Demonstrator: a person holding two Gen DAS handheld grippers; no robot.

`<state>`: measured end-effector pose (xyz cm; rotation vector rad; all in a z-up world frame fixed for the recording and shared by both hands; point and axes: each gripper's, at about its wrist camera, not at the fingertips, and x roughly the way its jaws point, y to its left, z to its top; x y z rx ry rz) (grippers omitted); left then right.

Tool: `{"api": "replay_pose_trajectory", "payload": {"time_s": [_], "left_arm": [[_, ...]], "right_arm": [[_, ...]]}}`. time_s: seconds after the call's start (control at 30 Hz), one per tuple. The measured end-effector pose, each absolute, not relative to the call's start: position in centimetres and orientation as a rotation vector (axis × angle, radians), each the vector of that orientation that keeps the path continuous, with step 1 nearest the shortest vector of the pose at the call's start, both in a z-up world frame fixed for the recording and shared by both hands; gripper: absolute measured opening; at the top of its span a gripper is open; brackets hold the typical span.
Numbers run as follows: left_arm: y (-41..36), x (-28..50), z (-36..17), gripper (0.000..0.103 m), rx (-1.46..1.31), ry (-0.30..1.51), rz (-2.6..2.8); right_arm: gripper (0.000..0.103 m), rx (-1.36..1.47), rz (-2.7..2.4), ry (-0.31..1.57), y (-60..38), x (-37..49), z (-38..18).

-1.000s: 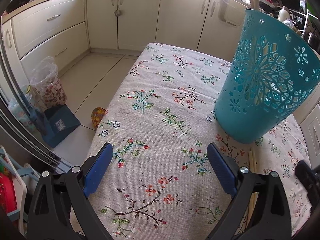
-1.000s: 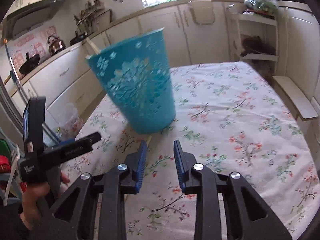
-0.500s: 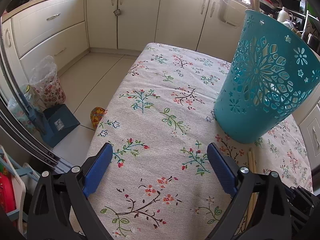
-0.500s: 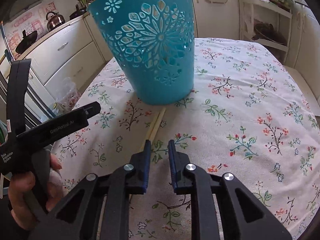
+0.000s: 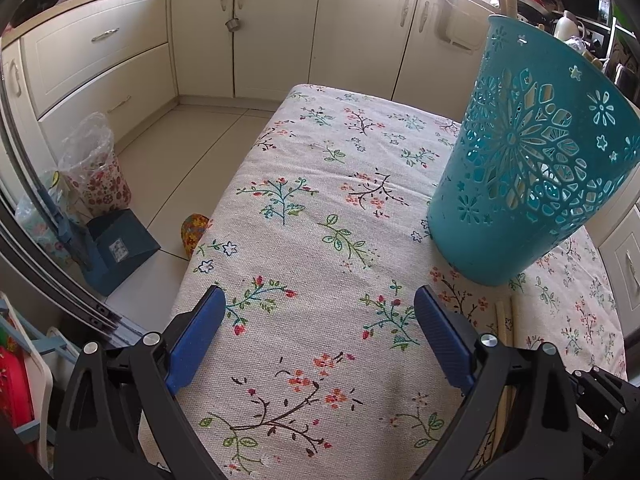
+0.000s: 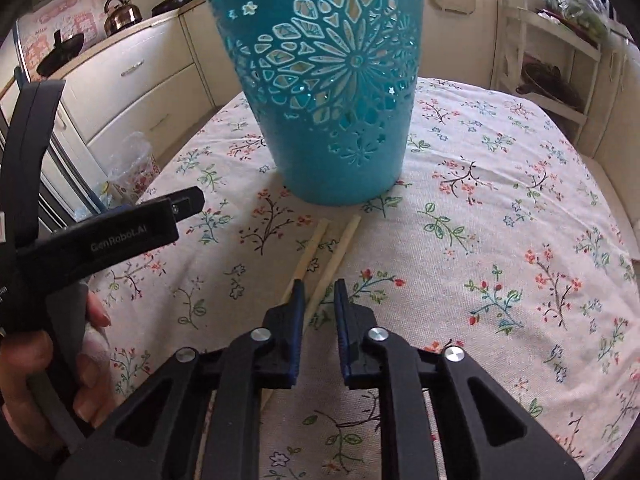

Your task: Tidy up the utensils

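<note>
Two wooden chopsticks (image 6: 332, 248) lie on the floral tablecloth (image 6: 500, 220) in front of a teal cut-out basket (image 6: 332, 92). My right gripper (image 6: 319, 286) is low over their near ends, jaws narrowly open, straddling the right chopstick without closing on it. My left gripper (image 5: 320, 304) is wide open and empty above the cloth, left of the basket (image 5: 520, 168). The chopsticks' tips (image 5: 503, 320) show beside its right finger. The left gripper's body also shows in the right wrist view (image 6: 100, 236), held by a hand.
Cream kitchen cabinets (image 5: 248, 28) ring the table. On the floor to the left are a blue dustpan (image 5: 116, 244) and a plastic-wrapped floral bin (image 5: 96, 172). A white shelf rack (image 6: 548, 60) stands at the right.
My right gripper has moved forward and down toward the chopsticks, and its jaws have narrowed around one. The left gripper has stayed still and open.
</note>
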<state>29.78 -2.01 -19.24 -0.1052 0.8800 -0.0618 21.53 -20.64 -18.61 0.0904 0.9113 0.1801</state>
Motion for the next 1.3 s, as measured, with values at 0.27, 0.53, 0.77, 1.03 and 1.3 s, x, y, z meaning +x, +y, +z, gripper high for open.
{"api": "replay_pose_trajectory", "payload": {"time_s": [0.27,0.53,0.77,1.03,1.3], "left_arm": [[-2.7,29.5,-19.1,0.091,-0.082,0.869,-0.101],[-9.4,26.6,-18.0,0.091,0.087,0.869,-0.288],[-13.6,26.7,-19.6,0.063,0.171,0.945,-0.298],[-11.8,27.6,-19.2,0.006,0.081,0.934,-0.272],[-8.5,28.2,-19.5,0.007,-0.015,0.934,-0.287]], "right_arm": [[0.011,-0.012,0.261,1.018,-23.5,21.4,-18.1],[0.013,0.225,0.171,1.011,-28.5,21.1,-18.5],[0.015,0.217,0.163,1.000,-28.3,21.0,-18.4],[0.019,0.128,0.148,0.968,-27.1,20.7,-18.1],[0.019,0.123,0.166,0.959,-26.6,20.7,-18.1]]}}
